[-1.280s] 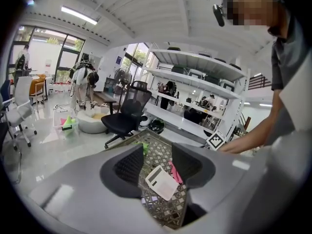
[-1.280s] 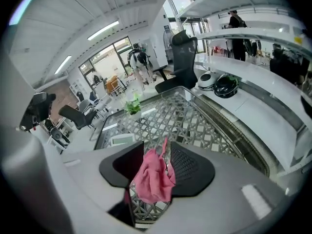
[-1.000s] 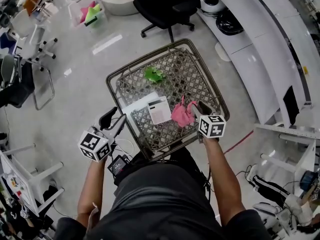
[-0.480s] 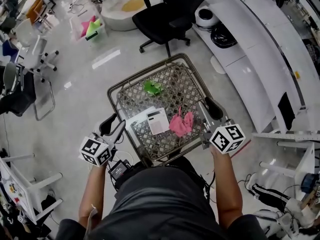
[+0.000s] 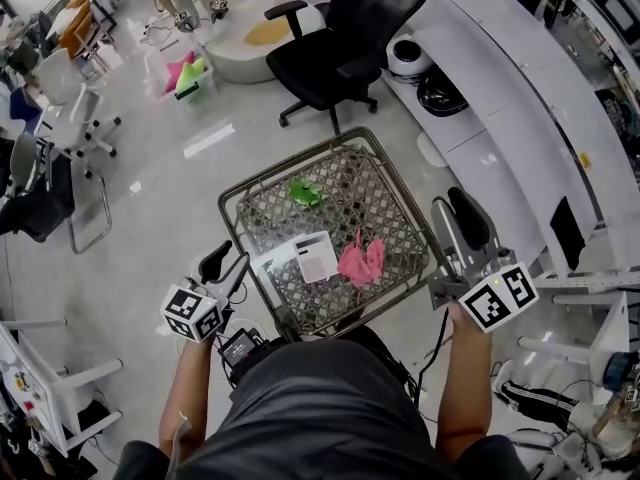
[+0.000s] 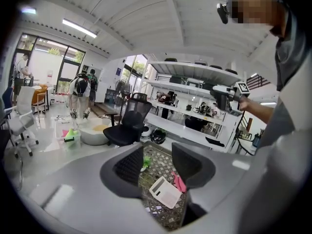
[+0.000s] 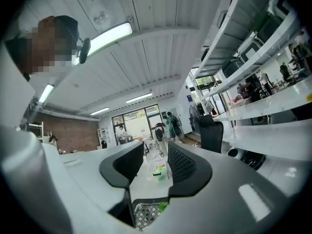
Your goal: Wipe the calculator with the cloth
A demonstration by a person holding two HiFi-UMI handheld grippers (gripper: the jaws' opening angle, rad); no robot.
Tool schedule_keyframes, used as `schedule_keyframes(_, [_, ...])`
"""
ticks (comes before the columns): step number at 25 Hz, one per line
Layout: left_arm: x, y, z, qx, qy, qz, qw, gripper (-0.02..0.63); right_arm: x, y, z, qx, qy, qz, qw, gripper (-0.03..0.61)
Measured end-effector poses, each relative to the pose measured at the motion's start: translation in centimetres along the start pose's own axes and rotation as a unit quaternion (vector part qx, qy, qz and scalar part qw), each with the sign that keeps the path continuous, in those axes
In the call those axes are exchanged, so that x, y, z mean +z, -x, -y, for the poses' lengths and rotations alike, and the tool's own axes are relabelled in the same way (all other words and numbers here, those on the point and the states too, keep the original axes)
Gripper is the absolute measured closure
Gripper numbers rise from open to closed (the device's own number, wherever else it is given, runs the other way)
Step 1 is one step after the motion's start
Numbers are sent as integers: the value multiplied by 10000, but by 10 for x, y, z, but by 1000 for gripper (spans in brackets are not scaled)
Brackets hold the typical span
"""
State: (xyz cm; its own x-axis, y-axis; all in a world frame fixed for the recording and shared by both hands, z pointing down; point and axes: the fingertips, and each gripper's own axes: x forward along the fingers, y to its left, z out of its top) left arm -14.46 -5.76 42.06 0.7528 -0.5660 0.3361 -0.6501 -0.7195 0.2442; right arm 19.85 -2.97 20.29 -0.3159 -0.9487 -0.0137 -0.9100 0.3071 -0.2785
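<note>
The white calculator (image 5: 318, 258) lies flat on the wire-mesh table (image 5: 262, 190), and the pink cloth (image 5: 360, 263) is crumpled right beside it on the right. My right gripper (image 5: 455, 218) is raised high off the table's right edge, pointing level, open with nothing between its fingers. My left gripper (image 5: 222, 265) hovers off the table's near left corner, also open with nothing in it. Between its jaws, the left gripper view shows the calculator (image 6: 165, 191) and the cloth (image 6: 178, 183) below. The right gripper (image 7: 156, 160) looks across the room, with only a table corner (image 7: 146, 214) at the bottom.
A small green thing (image 5: 305, 193) lies at the far side of the mesh. A black office chair (image 5: 335, 38) stands just beyond the table. A white curved counter (image 5: 520, 108) runs along the right. White chairs (image 5: 75, 98) and a bin of bright items (image 5: 185, 73) stand to the left.
My right gripper has lifted from beside the pink cloth up and out to the right and now points level. The cloth and calculator stay on the mesh. The left gripper has barely moved.
</note>
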Motion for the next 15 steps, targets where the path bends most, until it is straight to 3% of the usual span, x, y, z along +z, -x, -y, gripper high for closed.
schedule_keyframes(6, [0, 13, -7, 39, 10, 60, 10000, 402, 17, 6, -17, -67, 337, 45, 9994, 423])
schedule_keyframes(15, [-1, 29, -17, 78, 18, 149, 9999, 402, 14, 6, -33, -128, 416, 2, 9991, 425])
